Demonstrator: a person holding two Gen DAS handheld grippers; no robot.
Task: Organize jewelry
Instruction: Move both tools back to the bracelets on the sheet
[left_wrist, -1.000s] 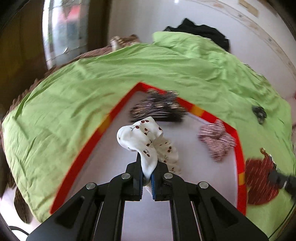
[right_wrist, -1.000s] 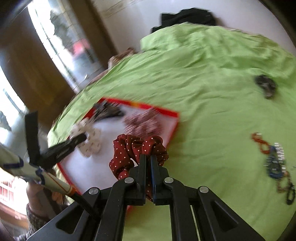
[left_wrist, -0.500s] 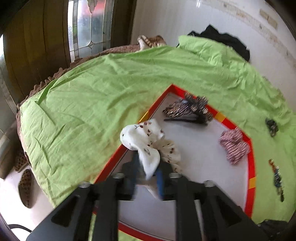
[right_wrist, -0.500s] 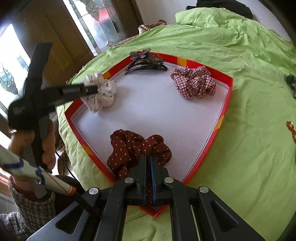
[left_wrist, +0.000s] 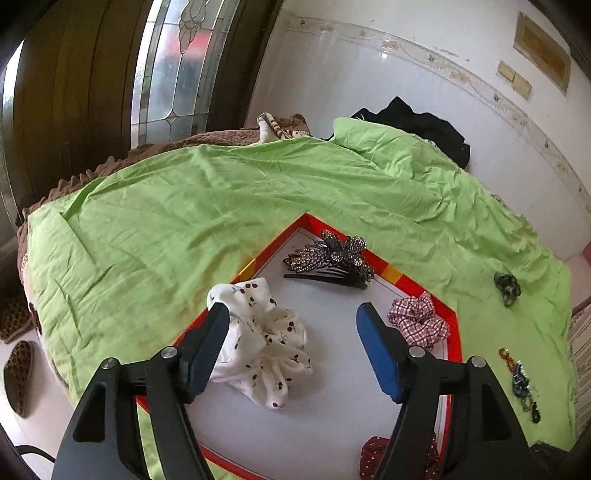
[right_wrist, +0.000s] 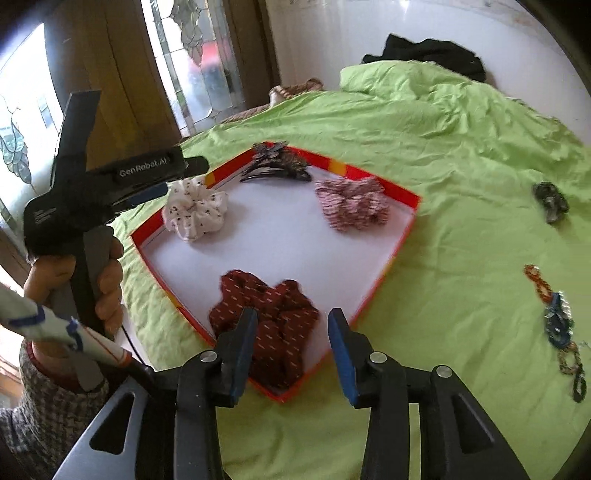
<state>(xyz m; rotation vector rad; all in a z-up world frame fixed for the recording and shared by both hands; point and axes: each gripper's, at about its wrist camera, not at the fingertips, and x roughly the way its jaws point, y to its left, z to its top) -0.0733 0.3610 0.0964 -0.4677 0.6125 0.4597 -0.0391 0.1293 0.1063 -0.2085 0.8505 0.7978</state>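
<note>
A red-rimmed tray (left_wrist: 325, 406) (right_wrist: 288, 229) lies on a green bedsheet (left_wrist: 221, 203). My left gripper (left_wrist: 291, 312) (right_wrist: 184, 176) has its jaws opening. The white cherry-print scrunchie (left_wrist: 258, 339) (right_wrist: 194, 210) lies loose on the tray floor by the left finger, not pinched. My right gripper (right_wrist: 293, 315) is also opening over the tray's near corner. The dark red dotted scrunchie (right_wrist: 266, 299) (left_wrist: 376, 450) rests on the tray between its pads, free of them. Also in the tray are a rhinestone hair clip (left_wrist: 332, 258) (right_wrist: 275, 162) and a pink checked scrunchie (left_wrist: 417, 319) (right_wrist: 351, 203).
On the sheet right of the tray lie a small dark clip (left_wrist: 506, 288) (right_wrist: 550, 197) and a string of beaded bracelets (left_wrist: 519, 380) (right_wrist: 557, 321). A black garment (left_wrist: 424, 125) lies at the bed's far end. A person's hand (right_wrist: 74, 280) holds the left gripper by the glazed door (left_wrist: 166, 74).
Both grippers have opened and let go: the white scrunchie now lies at the tray's left side, the red one at its near corner. Both grippers drew back a little.
</note>
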